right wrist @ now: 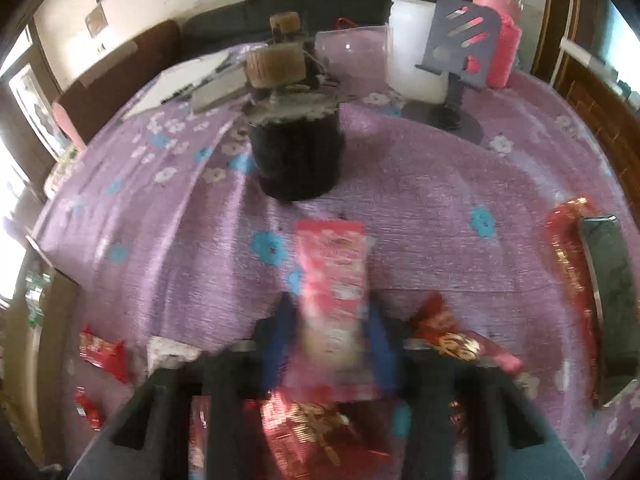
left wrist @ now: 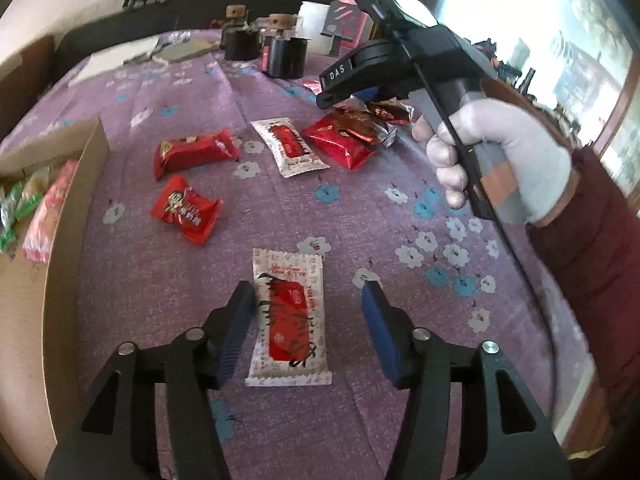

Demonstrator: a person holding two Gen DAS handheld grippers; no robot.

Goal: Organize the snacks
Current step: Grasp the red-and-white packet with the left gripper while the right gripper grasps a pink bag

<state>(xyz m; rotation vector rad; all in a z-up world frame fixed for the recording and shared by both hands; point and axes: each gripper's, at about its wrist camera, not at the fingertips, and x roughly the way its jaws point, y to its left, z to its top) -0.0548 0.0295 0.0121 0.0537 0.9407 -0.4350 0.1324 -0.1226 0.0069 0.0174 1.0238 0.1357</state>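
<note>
In the left wrist view my left gripper [left wrist: 309, 289] stands open low over the purple flowered cloth [left wrist: 160, 280]. A white packet with a red label [left wrist: 290, 320] lies flat between its blue pads [left wrist: 380, 332], nearer the left one. Further off lie two red packets [left wrist: 196, 152] [left wrist: 186, 210], a second white and red packet [left wrist: 290, 146] and a larger red pack [left wrist: 344, 140]. A gloved hand [left wrist: 500, 152] holds my right gripper [left wrist: 332, 96] over that pile. In the blurred right wrist view my right gripper [right wrist: 330, 304] is shut on a pink snack packet [right wrist: 332, 272].
A cardboard box [left wrist: 76, 208] at the left holds green and pink snacks. Two dark jars with cork stoppers [left wrist: 284, 56] stand at the back, the nearer one [right wrist: 296, 152] ahead of the right gripper. Behind it are a white tub [right wrist: 416, 52], a stand [right wrist: 464, 40] and a pink bottle [right wrist: 500, 40].
</note>
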